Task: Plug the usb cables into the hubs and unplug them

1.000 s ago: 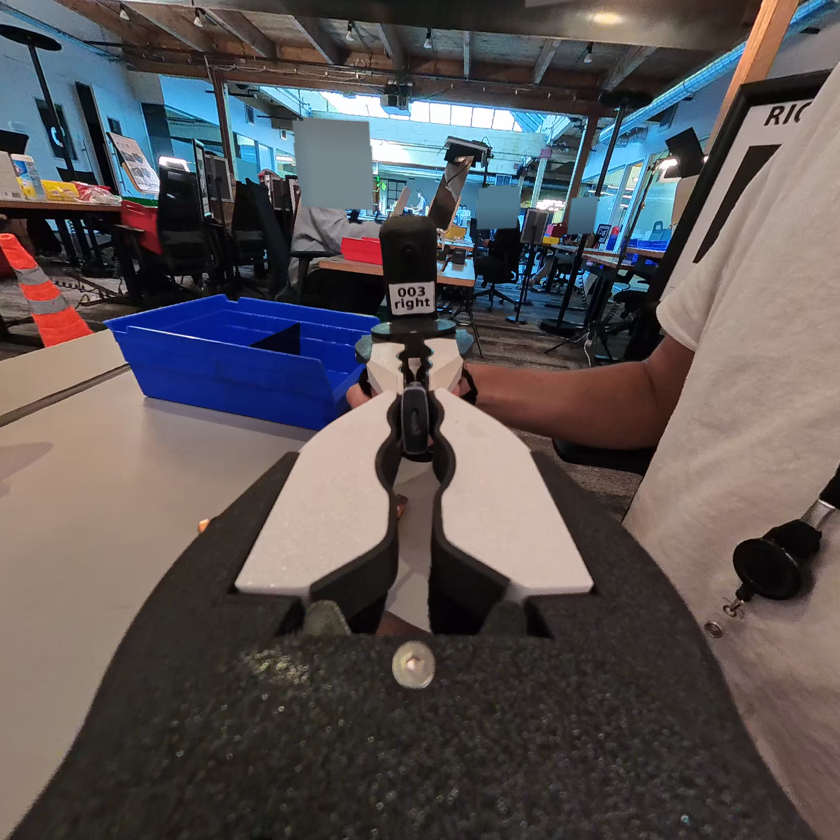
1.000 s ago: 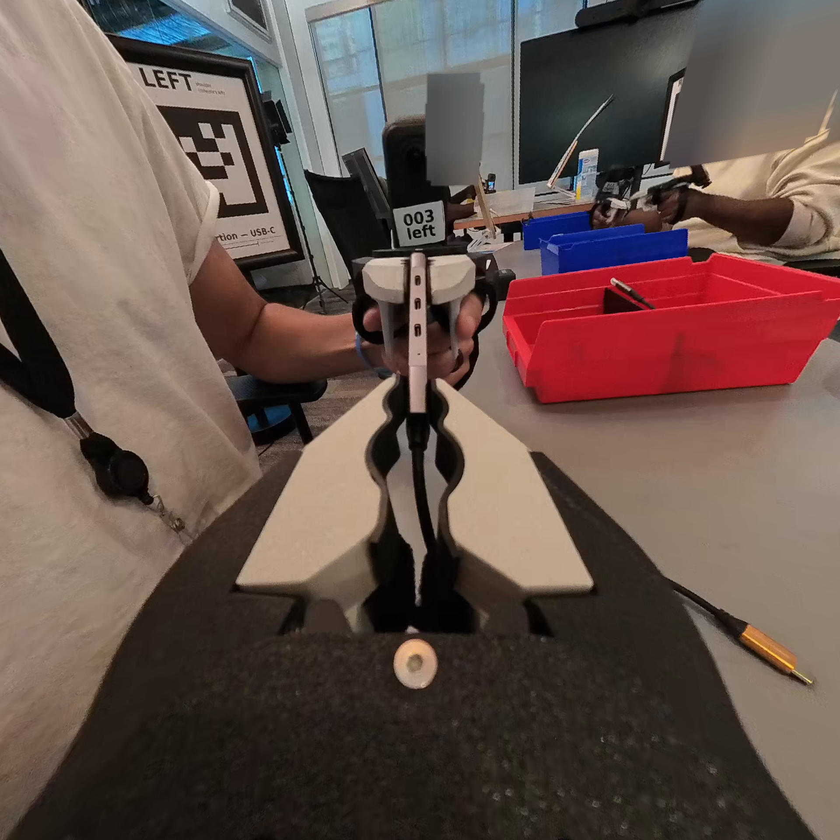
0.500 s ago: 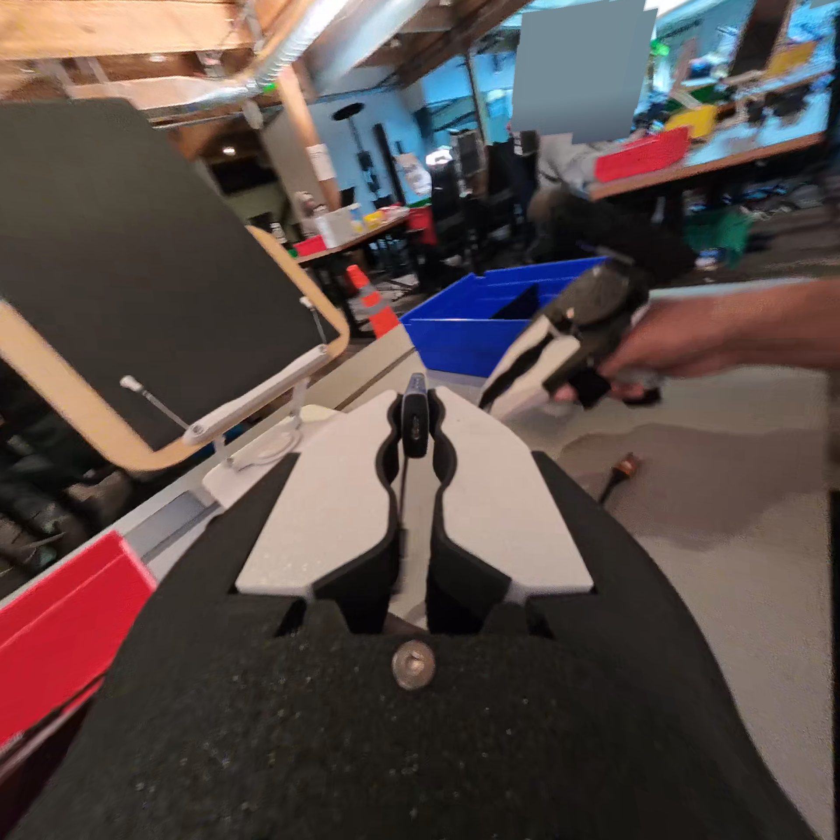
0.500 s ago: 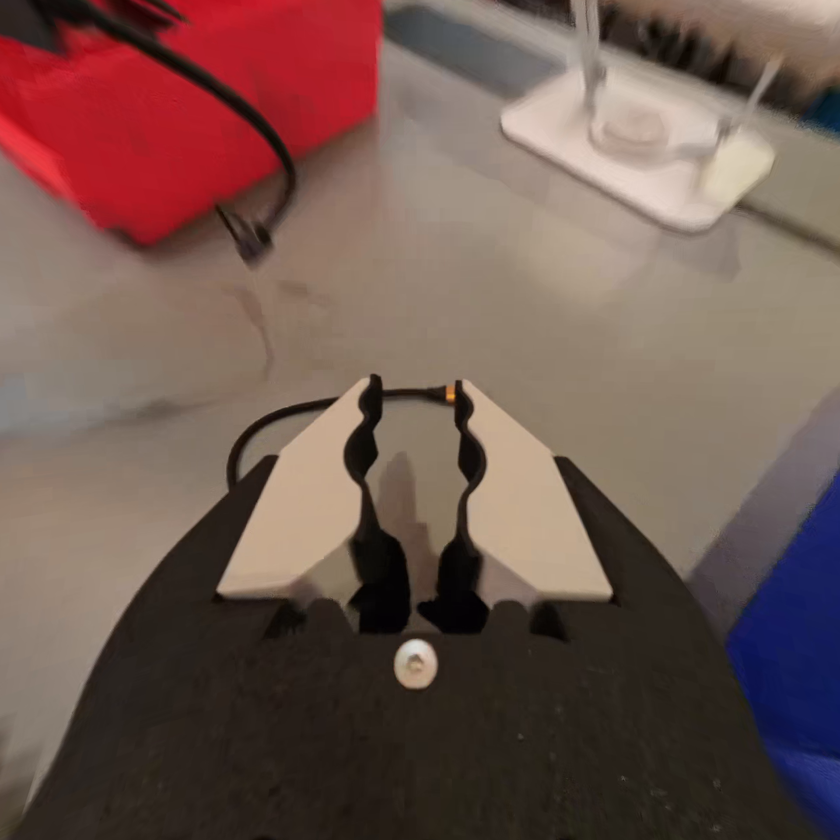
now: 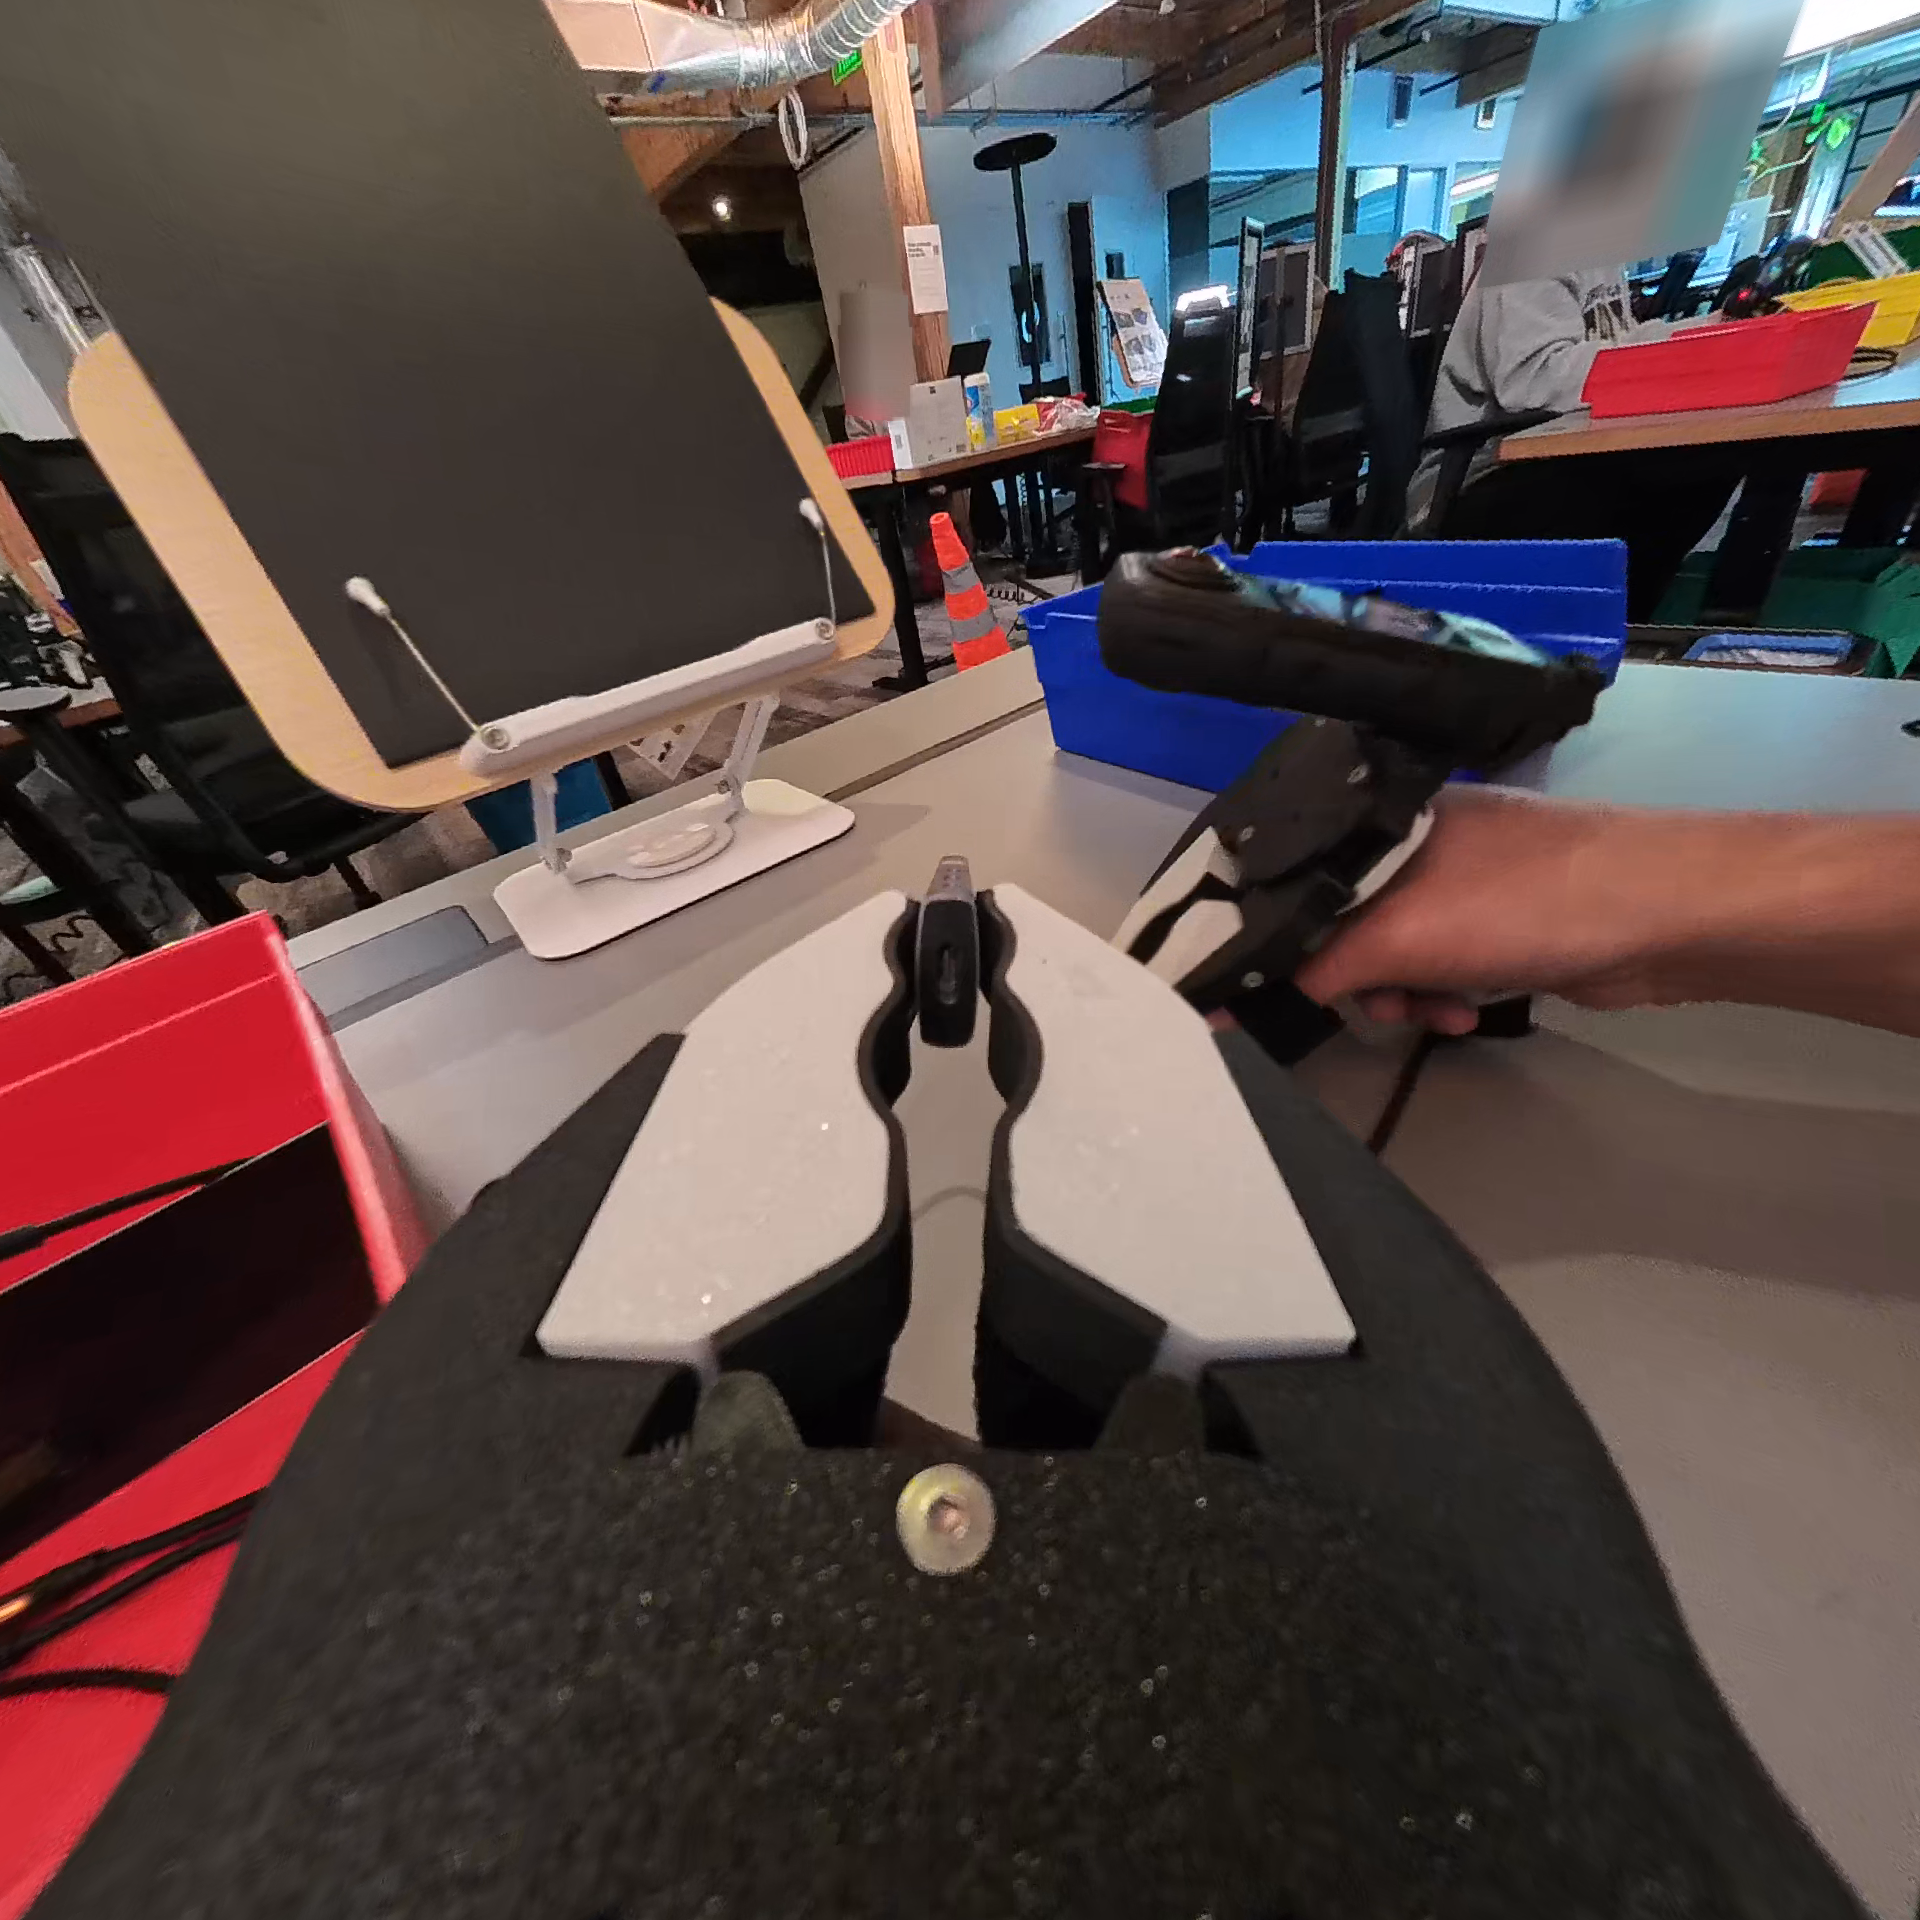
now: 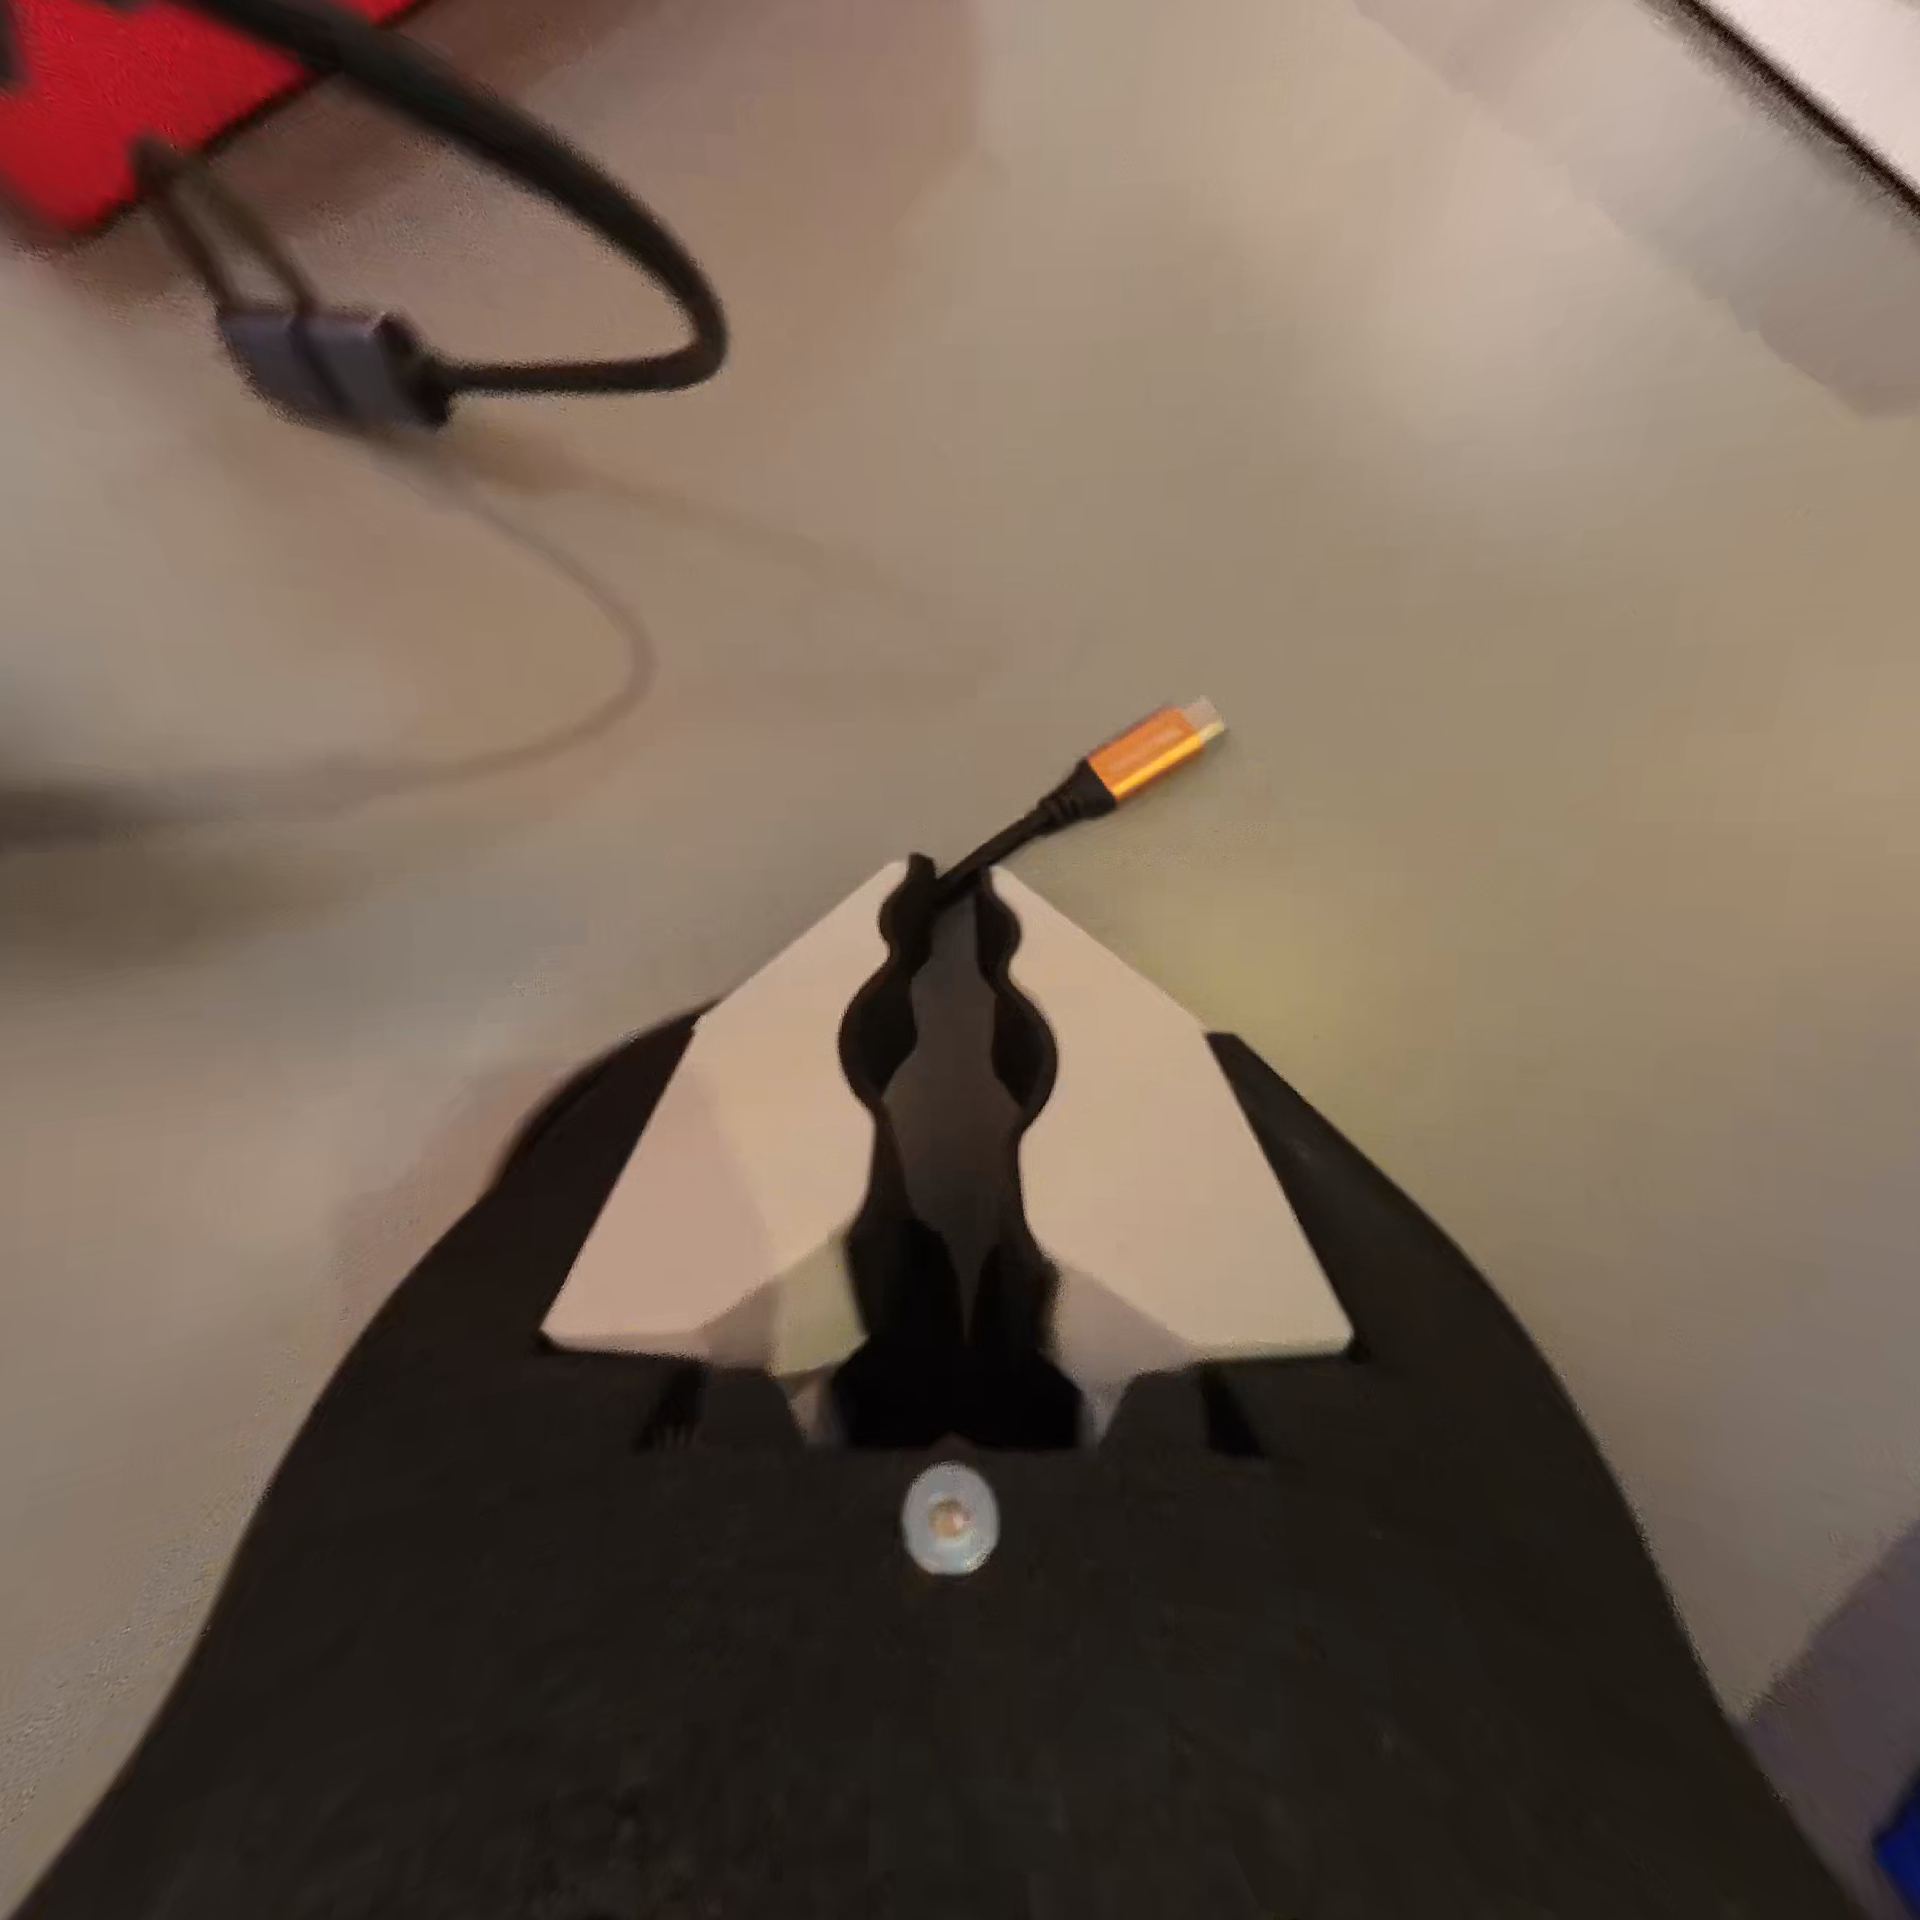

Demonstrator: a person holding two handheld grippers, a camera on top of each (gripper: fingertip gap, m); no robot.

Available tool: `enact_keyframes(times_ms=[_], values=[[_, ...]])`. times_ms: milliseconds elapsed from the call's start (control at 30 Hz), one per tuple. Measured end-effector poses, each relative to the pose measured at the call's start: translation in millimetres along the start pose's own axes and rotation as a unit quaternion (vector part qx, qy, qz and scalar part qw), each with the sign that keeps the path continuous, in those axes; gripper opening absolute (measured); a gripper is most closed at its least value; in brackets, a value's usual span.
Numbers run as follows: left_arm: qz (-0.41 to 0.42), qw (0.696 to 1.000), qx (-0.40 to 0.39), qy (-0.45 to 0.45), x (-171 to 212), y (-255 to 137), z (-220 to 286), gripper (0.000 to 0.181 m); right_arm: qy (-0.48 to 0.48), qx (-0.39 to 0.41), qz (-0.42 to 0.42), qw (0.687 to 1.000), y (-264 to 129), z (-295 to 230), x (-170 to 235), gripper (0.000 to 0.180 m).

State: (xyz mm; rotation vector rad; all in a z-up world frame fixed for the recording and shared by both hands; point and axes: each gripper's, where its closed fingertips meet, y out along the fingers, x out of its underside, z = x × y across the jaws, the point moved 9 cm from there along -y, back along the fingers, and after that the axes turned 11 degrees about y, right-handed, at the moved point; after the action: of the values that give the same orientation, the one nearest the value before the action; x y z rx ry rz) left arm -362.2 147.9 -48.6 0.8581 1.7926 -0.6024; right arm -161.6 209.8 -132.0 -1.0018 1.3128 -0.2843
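Note:
My left gripper (image 5: pixel 948 914) is shut on a slim dark grey hub (image 5: pixel 945 961), held edge-on with its far end sticking out past the fingertips, above the grey table (image 5: pixel 1039 821). My right gripper (image 6: pixel 951 883) is shut on a thin black cable (image 6: pixel 1003 842) just behind its orange plug (image 6: pixel 1148 750). The plug points ahead and to the right, close over the table (image 6: pixel 1351 468). In the left wrist view the right gripper (image 5: pixel 1158 920) is tipped down at the table just right of my left fingers, held by a hand (image 5: pixel 1475 935).
A thick black cable (image 6: pixel 582 187) with a grey plug (image 6: pixel 312 353) curves over the table from a red bin (image 6: pixel 73 125). That red bin (image 5: pixel 156 1060) is at the left, a blue bin (image 5: pixel 1299 675) behind, and a board on a white stand (image 5: pixel 665 862) at the back left. Some 20 cm of space lies between my two pairs of fingers.
My right gripper let go of the black cable at the hub, swung down to the table, opened around the orange-plug cable and shut on it. My left gripper turned left, still holding the hub.

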Motion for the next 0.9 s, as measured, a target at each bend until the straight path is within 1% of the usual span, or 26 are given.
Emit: enact_keyframes(times_ms=[133, 200, 233, 300, 367, 433, 500, 567, 633, 733, 767, 833, 900], values=[[-0.016, 1.000, 0.014, 0.011, 8, -1, 0, 0.009, -0.107, -0.100, -0.049, 0.988, -18, -4, 11, 0.002], [-0.023, 0.999, 0.021, 0.020, 10, 0, 2, 0.009, -0.175, -0.160, -0.065, 0.969, -31, -8, 22, 0.002], [-0.026, 0.999, 0.024, 0.025, 11, 1, 3, 0.009, -0.200, -0.172, -0.074, 0.962, -36, -7, 28, 0.002], [-0.030, 0.999, 0.030, 0.033, 12, 3, 6, 0.009, -0.215, -0.163, -0.066, 0.961, -41, -1, 33, 0.003], [-0.034, 0.998, 0.037, 0.041, 12, 4, 9, 0.009, -0.200, -0.158, -0.040, 0.966, -45, 1, 31, 0.006], [-0.036, 0.997, 0.042, 0.047, 12, 5, 12, 0.009, -0.181, -0.153, -0.001, 0.972, -47, -2, 26, 0.018], [-0.037, 0.997, 0.042, 0.052, 11, 5, 13, 0.009, -0.171, -0.111, 0.020, 0.979, -40, -6, 23, 0.025], [-0.038, 0.997, 0.043, 0.054, 11, 5, 15, 0.009, -0.163, -0.065, 0.026, 0.984, -31, -9, 23, 0.025], [-0.038, 0.997, 0.043, 0.057, 10, 6, 16, 0.009, -0.155, -0.052, 0.022, 0.986, -22, -13, 26, 0.025], [-0.040, 0.996, 0.047, 0.063, 10, 6, 18, 0.009, -0.141, -0.043, 0.038, 0.988, -18, -19, 27, 0.011], [-0.040, 0.996, 0.050, 0.067, 10, 7, 19, 0.009, -0.145, -0.040, 0.041, 0.988, -18, -20, 28, 0.011], [-0.042, 0.994, 0.052, 0.080, 11, 7, 21, 0.009, -0.147, -0.049, 0.033, 0.987, -20, -20, 29, 0.011], [-0.044, 0.992, 0.060, 0.104, 11, 7, 25, 0.009, -0.148, -0.089, 0.024, 0.985, -27, -20, 28, 0.011]])
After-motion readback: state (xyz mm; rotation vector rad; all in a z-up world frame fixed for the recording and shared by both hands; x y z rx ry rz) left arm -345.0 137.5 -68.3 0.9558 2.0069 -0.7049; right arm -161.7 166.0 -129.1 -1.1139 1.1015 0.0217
